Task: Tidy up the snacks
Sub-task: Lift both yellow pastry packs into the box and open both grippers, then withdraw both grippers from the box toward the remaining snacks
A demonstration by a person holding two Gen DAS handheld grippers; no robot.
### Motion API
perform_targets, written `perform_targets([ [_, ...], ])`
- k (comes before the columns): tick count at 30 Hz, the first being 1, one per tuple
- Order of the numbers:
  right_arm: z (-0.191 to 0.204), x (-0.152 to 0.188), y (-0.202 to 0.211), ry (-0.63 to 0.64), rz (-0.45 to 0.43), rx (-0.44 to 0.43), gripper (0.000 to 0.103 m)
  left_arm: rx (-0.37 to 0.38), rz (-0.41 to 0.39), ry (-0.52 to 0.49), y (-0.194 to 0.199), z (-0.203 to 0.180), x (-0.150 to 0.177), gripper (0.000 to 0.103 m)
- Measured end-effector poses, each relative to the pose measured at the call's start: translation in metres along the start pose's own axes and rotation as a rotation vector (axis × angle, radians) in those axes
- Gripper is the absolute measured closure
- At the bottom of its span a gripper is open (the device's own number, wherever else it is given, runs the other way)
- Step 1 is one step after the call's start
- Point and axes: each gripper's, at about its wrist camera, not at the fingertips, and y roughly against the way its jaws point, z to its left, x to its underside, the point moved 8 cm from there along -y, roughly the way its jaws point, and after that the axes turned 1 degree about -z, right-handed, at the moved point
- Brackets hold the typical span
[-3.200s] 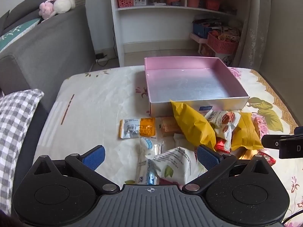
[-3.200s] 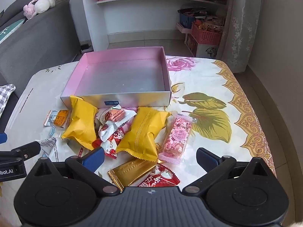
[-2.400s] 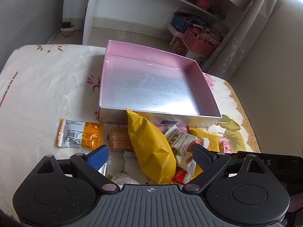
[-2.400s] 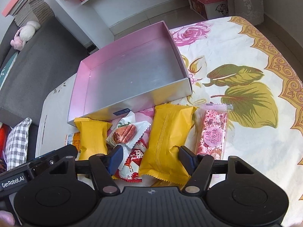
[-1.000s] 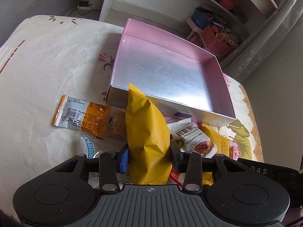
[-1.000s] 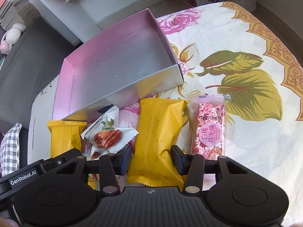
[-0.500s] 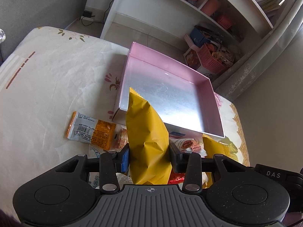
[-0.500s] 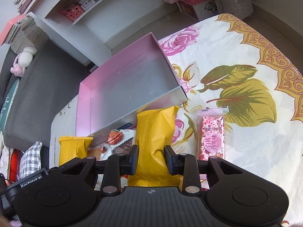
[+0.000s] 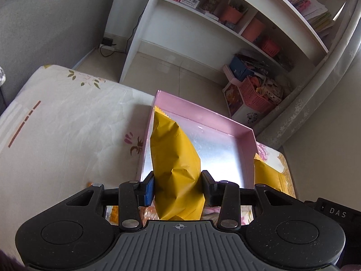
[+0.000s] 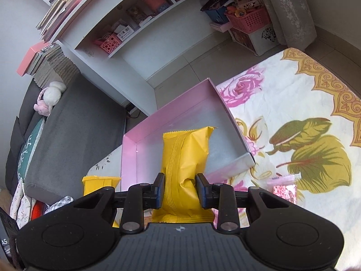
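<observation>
My left gripper (image 9: pixel 178 186) is shut on a yellow snack bag (image 9: pixel 173 155) and holds it up over the near edge of the pink box (image 9: pixel 246 149). My right gripper (image 10: pixel 180 188) is shut on a second yellow snack bag (image 10: pixel 183 155), lifted in front of the same pink box (image 10: pixel 128 153), which is empty with a silver floor. Each view shows the other gripper's bag at its side: in the left wrist view (image 9: pixel 267 175), in the right wrist view (image 10: pixel 99 184).
A pink peach-candy packet (image 10: pixel 284 192) lies on the flowered tablecloth (image 10: pixel 304 158) right of my right gripper. More packets lie half hidden under my left gripper. A grey sofa (image 10: pixel 74 140) stands to the left. White shelves (image 9: pixel 203 22) stand behind the table.
Both grippers have lifted their yellow bags off the table and tilted upward toward the pink box. The snack pile has dropped out of sight below them.
</observation>
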Motion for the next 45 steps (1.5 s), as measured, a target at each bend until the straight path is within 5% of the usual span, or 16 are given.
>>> perform_targets([
  [10,-0.005,-0.030,-0.040,0.063,-0.063,0.036,0.081,-0.044,-0.047,-0.144,-0.034,-0.012,-0.012,0.064],
  [23,-0.009,-0.025,-0.062,0.122,-0.040,0.087,0.080,-0.029,-0.065,-0.181,-0.059,-0.007,-0.007,0.061],
  [26,-0.008,-0.026,-0.059,0.114,-0.051,0.089,0.072,-0.014,-0.063,-0.190,-0.055,-0.008,-0.008,0.038],
  [27,-0.008,-0.026,-0.058,0.110,-0.052,0.085,0.060,-0.008,-0.066,-0.195,-0.053,-0.010,-0.008,0.029],
  [28,-0.008,-0.026,-0.056,0.103,-0.054,0.079,0.049,-0.002,-0.068,-0.201,-0.051,-0.011,-0.007,0.025],
  [31,-0.006,-0.026,-0.050,0.108,-0.064,0.076,0.041,0.010,-0.054,-0.229,-0.045,-0.016,-0.004,0.016],
  [45,-0.003,-0.017,-0.002,0.118,-0.068,0.111,0.022,0.009,-0.018,-0.324,0.012,-0.028,0.023,0.005],
])
